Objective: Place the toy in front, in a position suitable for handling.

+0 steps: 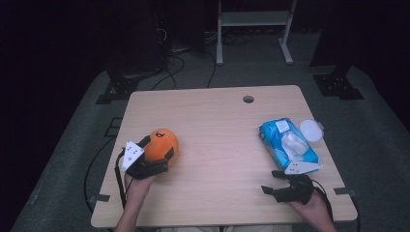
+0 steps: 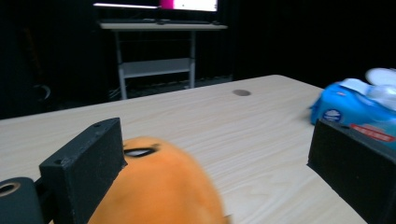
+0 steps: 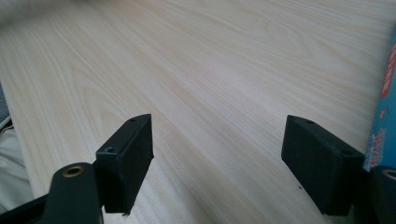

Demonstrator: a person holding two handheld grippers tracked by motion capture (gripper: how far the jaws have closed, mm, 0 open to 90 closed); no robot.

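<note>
Progress is looking early: the left gripper [image 1: 157,151], jaws apart, is straddling the round orange plush toy [image 1: 161,144] at the table's [image 1: 217,125] eight o'clock, unclamped, while the right gripper [image 1: 273,182] is idling open at five o'clock.
</note>
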